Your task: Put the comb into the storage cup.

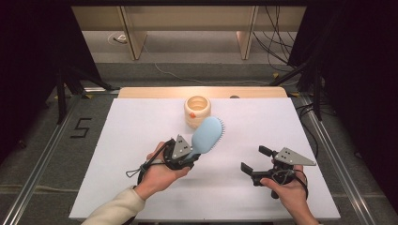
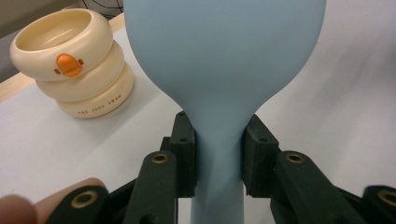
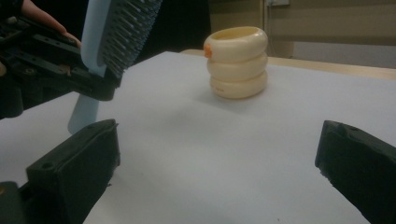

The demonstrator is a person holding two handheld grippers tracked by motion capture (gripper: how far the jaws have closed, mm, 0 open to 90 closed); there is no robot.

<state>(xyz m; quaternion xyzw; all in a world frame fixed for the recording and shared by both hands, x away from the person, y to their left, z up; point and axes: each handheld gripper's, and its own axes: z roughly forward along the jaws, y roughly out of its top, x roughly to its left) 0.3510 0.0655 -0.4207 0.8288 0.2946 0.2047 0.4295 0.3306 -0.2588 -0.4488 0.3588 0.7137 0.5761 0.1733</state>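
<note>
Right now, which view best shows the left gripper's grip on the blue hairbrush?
The left gripper view: both pads of the left gripper clamp the neck of the blue hairbrush. The high view shows the brush whole, its grip hidden under the grey plate. The right gripper view shows its bristles from the side.

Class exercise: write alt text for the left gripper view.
The left gripper clamps the neck of a pale blue hairbrush, seen from its smooth back. Behind it to the left, a cream ringed cup stands on the white table.

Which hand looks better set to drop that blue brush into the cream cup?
Left. Its tool already grips the blue brush beside the cream cup; the right tool stands open, farther off.
</note>
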